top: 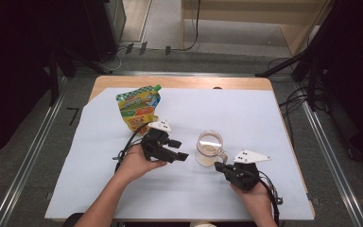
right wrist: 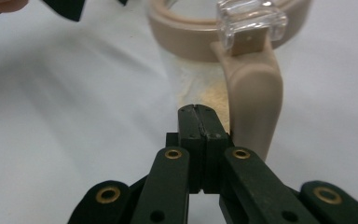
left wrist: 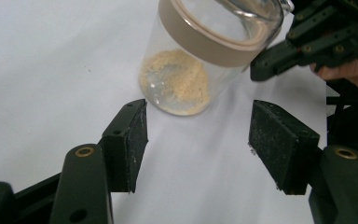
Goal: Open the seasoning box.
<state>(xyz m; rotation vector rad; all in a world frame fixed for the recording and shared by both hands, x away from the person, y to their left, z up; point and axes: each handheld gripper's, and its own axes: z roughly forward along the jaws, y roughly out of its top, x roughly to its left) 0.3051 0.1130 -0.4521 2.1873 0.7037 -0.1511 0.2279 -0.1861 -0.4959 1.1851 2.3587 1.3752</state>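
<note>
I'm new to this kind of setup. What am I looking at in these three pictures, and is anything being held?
A person sits at a table and holds a hand-operated two-jaw tool in each hand. The high view looks down from above. The other two pictures come from cameras riding on each tool.

On the white cover stand a clear jar with a tan rim, a tan handle and some yellowish powder at the bottom, and farther back a colourful pouch.

The left gripper is open, pointed at the jar, with nothing between its jaws. The right gripper is shut, its tips beside the handle. Neither is holding anything.
</note>
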